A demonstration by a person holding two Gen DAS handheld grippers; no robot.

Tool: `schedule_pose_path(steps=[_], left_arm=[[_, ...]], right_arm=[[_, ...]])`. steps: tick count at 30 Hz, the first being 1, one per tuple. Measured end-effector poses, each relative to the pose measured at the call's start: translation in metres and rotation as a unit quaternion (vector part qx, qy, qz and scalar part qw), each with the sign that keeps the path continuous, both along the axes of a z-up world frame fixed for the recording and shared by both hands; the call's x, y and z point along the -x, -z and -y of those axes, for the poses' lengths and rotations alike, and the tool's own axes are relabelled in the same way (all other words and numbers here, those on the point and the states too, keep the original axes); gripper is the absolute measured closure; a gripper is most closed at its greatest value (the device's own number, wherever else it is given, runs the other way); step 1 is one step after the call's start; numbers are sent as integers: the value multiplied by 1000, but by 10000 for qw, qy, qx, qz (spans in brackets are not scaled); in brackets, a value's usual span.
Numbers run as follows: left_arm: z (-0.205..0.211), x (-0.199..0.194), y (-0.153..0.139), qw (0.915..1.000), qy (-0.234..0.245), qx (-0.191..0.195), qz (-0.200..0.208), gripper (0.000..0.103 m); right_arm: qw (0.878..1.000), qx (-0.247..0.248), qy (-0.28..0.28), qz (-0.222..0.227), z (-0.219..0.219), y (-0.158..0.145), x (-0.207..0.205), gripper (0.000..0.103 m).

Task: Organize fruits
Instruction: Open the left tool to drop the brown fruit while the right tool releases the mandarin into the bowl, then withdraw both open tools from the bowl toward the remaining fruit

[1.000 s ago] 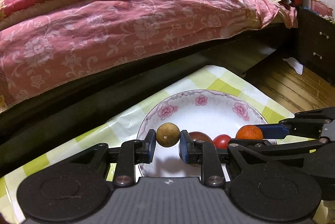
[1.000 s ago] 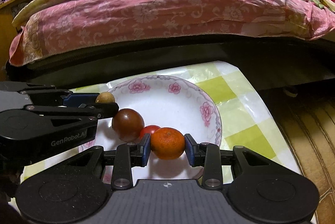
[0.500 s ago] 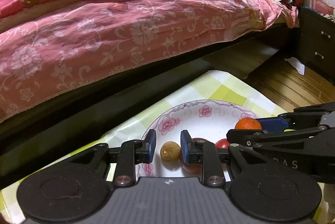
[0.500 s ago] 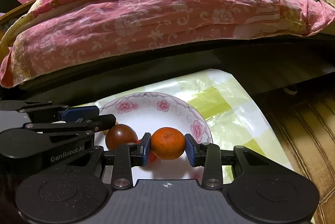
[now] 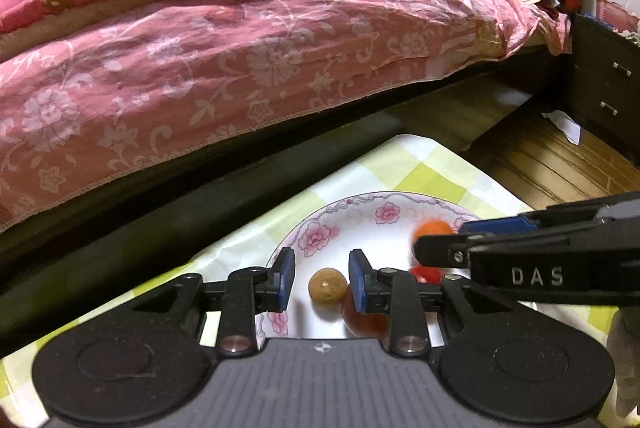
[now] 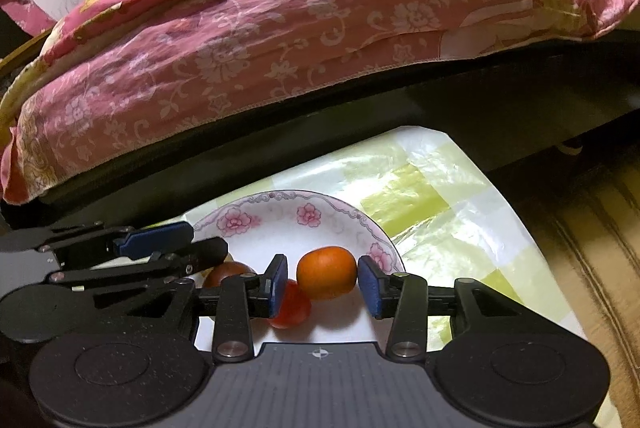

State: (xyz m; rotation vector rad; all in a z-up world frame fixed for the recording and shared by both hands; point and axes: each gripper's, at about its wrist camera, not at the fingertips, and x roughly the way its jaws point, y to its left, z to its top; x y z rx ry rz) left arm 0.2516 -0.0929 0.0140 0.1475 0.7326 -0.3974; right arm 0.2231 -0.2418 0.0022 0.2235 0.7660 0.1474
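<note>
A white plate with pink flowers sits on a green-checked tablecloth. On it lie a small tan round fruit, a dark red-brown fruit, a red fruit and an orange. My left gripper is open, its pads apart from the tan fruit lying between them. My right gripper is open, with the orange resting on the plate between its pads. Each gripper shows from the side in the other's view.
A bed with a pink floral quilt and dark frame runs close behind the table. The table's far corner and right edge drop to a wooden floor. A dark nightstand stands at right.
Both grippers opened and let go: the tan fruit and the orange now lie on the plate. Both grippers pulled back from the plate.
</note>
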Motion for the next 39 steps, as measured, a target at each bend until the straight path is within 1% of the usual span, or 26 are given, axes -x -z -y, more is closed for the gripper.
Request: schedule_pose_path(steps=[9, 13, 18, 26, 32, 39], left_arm=[[-9, 14, -18, 9999, -31, 59, 90, 66], [-15, 27, -30, 9998, -44, 96, 154, 66], [-24, 52, -43, 9996, -84, 203, 168, 65], [-39, 104, -52, 9997, -75, 236, 66, 65], [-52, 142, -47, 9998, -46, 146, -123, 65], [-59, 176, -23, 9982, 89, 11, -597, 64]], right_arm=[[9996, -181, 27, 222, 3, -19, 11, 62], [9994, -133, 51, 318, 4, -30, 21, 62], [9992, 31, -17, 388, -2, -40, 40, 62], [9988, 239, -165, 392, -10, -49, 85, 62], [9979, 440, -402, 233, -18, -43, 121, 62], [9948, 646, -785, -99, -28, -24, 153, 62]])
